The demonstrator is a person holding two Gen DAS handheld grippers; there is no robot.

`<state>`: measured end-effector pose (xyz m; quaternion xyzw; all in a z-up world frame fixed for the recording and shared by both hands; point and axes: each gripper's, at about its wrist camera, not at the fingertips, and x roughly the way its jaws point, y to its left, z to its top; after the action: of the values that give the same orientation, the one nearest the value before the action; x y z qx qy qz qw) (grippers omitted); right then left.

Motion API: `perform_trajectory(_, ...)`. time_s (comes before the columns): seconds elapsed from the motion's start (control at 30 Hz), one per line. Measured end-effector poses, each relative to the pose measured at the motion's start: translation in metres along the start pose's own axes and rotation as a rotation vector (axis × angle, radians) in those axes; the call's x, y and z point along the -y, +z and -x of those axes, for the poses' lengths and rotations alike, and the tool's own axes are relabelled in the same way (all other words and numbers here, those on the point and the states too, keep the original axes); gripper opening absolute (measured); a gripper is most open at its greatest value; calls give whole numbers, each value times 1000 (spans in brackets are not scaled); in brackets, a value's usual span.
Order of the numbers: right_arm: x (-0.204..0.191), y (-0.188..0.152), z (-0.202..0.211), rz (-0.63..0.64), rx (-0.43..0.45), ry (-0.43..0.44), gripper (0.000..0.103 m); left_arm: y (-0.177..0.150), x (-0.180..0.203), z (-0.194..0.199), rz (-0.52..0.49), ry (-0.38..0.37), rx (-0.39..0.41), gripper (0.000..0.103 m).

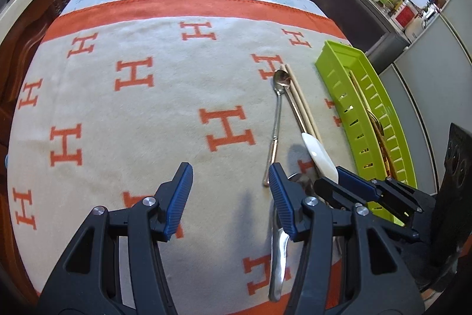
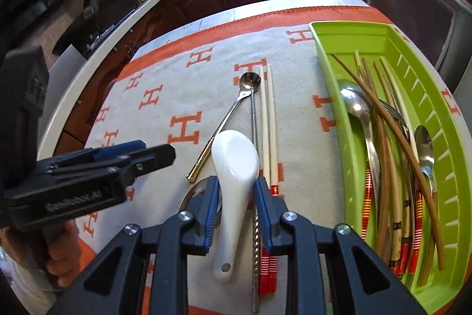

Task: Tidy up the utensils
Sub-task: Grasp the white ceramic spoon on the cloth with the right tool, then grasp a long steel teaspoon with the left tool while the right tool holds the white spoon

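Observation:
A white ceramic soup spoon (image 2: 234, 167) lies on the H-patterned cloth. My right gripper (image 2: 236, 191) has a blue pad on each side of its bowl end, touching or nearly so; it also shows in the left wrist view (image 1: 354, 185). Beside the spoon lie a long metal spoon (image 2: 236, 105), cream chopsticks (image 2: 269, 132) and a metal chopstick (image 2: 253, 138). A green utensil tray (image 2: 354, 37) on the right holds spoons and brown chopsticks. My left gripper (image 1: 231, 191) is open and empty above the cloth, left of these utensils.
A large steel spoon (image 1: 278, 264) lies under my left gripper's right finger. The cloth (image 1: 132, 108) covers the table. Dark wooden cabinets and a cluttered counter stand behind. The table's right edge runs just past the tray.

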<state>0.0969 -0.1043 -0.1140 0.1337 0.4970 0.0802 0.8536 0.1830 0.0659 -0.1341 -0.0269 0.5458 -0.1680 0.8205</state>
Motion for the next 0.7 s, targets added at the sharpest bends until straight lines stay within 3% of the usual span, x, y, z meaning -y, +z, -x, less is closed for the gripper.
perform_trajectory(0.5,31,12,29,-85,91,88,23,22,40,-52,-95,22,-82,50)
perform_trajectory(0.63,38,13,29,-104,93,103,22,30,49,-62,-121,56,-82,45)
perform_trajectory(0.7,41,13,30,-110,95,108,22,33,56,-67,-156,109,-80,36)
